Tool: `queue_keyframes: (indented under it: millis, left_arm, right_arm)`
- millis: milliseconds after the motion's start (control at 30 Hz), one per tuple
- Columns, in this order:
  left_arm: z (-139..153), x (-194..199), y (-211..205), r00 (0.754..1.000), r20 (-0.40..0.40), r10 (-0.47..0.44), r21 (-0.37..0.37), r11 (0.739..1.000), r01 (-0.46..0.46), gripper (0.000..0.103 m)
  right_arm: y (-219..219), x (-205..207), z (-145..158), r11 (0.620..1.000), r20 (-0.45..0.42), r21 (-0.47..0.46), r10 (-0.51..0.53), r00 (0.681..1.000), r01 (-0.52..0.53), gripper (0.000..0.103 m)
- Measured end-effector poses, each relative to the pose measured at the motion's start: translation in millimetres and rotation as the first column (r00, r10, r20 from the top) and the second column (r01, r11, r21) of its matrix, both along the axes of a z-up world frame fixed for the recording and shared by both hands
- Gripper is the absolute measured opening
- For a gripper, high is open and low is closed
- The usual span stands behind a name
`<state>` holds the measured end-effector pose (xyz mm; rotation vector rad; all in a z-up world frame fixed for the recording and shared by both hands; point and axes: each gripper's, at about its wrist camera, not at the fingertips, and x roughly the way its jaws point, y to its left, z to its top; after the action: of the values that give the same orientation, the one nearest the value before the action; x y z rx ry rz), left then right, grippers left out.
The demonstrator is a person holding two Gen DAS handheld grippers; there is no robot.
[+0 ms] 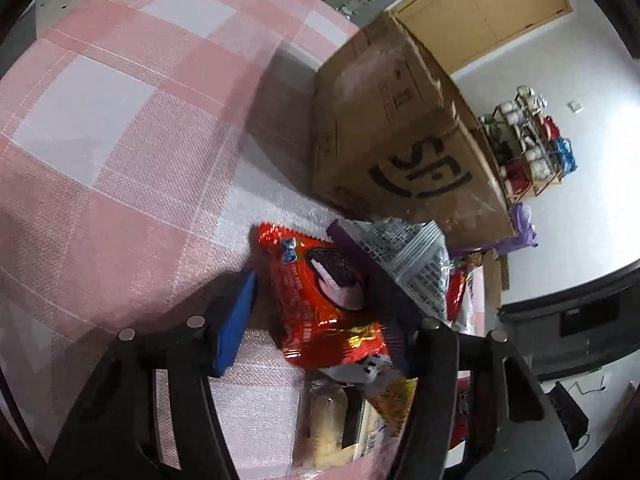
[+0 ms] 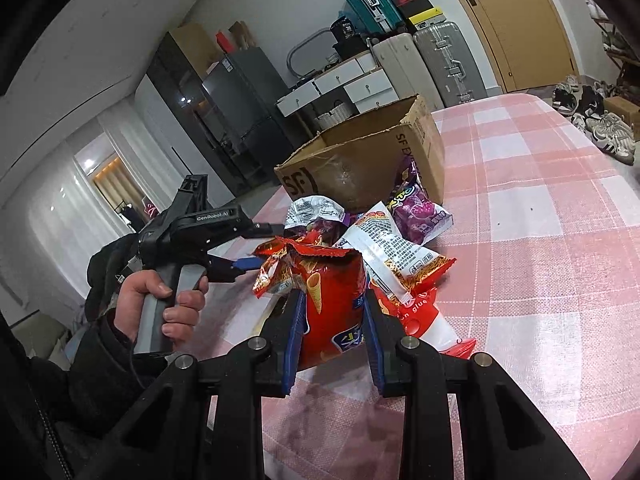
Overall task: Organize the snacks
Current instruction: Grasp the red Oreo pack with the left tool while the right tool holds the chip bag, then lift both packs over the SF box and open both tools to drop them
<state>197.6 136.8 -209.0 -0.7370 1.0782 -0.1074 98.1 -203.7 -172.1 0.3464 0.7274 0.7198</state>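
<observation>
A pile of snack packets lies on the pink checked tablecloth point(image 2: 540, 208) in front of an open cardboard box point(image 2: 360, 160). My right gripper point(image 2: 334, 312) is shut on a red corn-snack bag point(image 2: 332, 292), its blue pads pressing both sides. In the left wrist view my left gripper point(image 1: 316, 300) is open, its jaws either side of a red cookie packet point(image 1: 320, 292) without touching it. The same gripper shows from the side in the right wrist view point(image 2: 244, 264), at the pile's left edge. A purple candy bag point(image 2: 416, 212) and a white-backed packet point(image 2: 384, 256) lie in the pile.
The cardboard box point(image 1: 400, 128) stands just beyond the pile. A grey mesh basket point(image 1: 416, 256) lies against the box. A pale packet point(image 1: 340, 424) lies under the left gripper. Suitcases point(image 2: 440, 60) and a fridge point(image 2: 240, 112) stand behind the table.
</observation>
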Motion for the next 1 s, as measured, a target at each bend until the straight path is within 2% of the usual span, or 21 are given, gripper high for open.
queue_keyframes:
  millis: [33,67,300,667,1000]
  left_arm:
    - [-0.8,4.2,-1.4,1.000,0.000,-0.001,0.002,1.000,0.001,0.052]
    - [-2.4,7.6,-1.8,1.000,-0.008,-0.006,-0.009,1.000,0.005,0.045]
    - [-10.5,19.3,0.7,1.000,-0.007,-0.014,-0.069,0.998,0.014,0.041]
    - [-0.8,-1.1,3.2,0.999,0.038,-0.013,-0.019,1.000,0.013,0.041]
    - [31.6,-40.7,-4.4,0.991,0.122,-0.050,0.081,0.996,0.040,0.041]
  right_arm:
    - [-0.4,-0.1,0.3,1.000,0.000,0.002,-0.001,1.000,0.001,0.028]
    - [-0.4,-0.6,0.9,1.000,0.001,0.003,-0.002,1.000,0.002,0.028]
    - [-1.4,-2.2,2.2,1.000,0.004,0.011,-0.005,1.000,0.005,0.028]
    - [3.5,-4.7,10.5,1.000,0.027,0.012,0.001,1.000,-0.001,0.028]
    - [11.2,-1.9,24.3,1.000,0.059,0.014,0.014,0.998,-0.014,0.028]
